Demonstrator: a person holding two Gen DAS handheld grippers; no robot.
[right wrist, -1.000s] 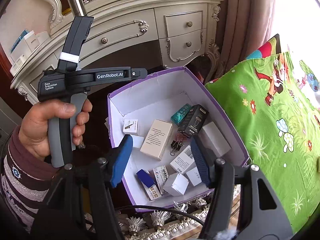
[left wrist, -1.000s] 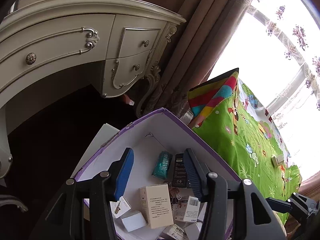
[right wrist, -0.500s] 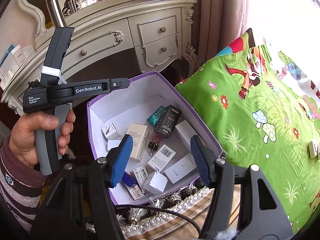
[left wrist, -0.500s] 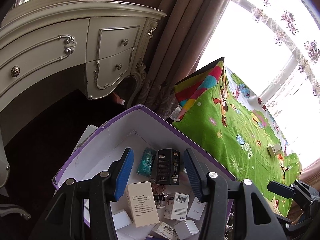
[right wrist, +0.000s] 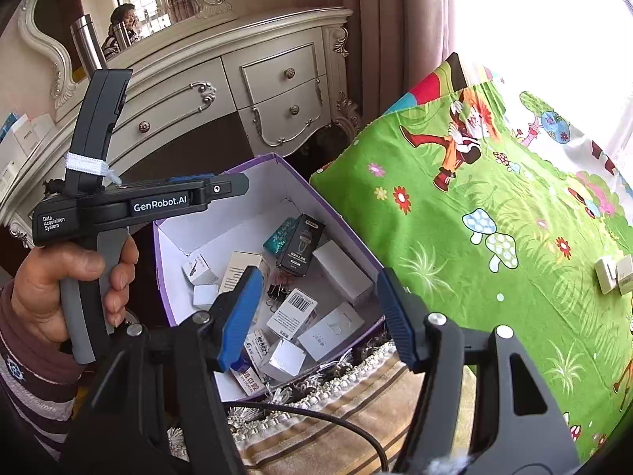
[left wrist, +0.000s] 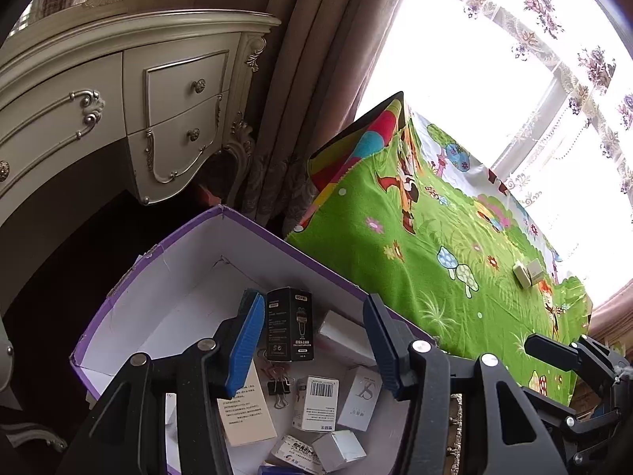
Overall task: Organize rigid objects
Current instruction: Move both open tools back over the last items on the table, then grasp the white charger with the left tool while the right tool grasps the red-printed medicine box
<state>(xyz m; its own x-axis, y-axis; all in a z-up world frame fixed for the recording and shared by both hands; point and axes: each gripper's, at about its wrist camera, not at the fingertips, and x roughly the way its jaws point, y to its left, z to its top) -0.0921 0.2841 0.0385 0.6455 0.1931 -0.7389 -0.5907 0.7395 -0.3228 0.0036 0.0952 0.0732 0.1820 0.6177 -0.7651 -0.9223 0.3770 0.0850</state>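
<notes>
Hovering our empty, half-open left tool (left wrist: 312, 340) and right tool (right wrist: 316, 312) over purple box (left wrist: 190, 245) | next, probably fetch bed's (right wrist: 455, 245) two small boxes (right wrist: 613, 275)

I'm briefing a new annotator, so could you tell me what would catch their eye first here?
Probably the bright green cartoon blanket on the right. Next, the purple-edged box beside it, full of small cartons, with a black carton among them. Both grippers hang open above it.

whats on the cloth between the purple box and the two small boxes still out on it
Nothing: between the purple box and the two small boxes the green cartoon cloth lies bare, clearest in the right wrist view.
</notes>
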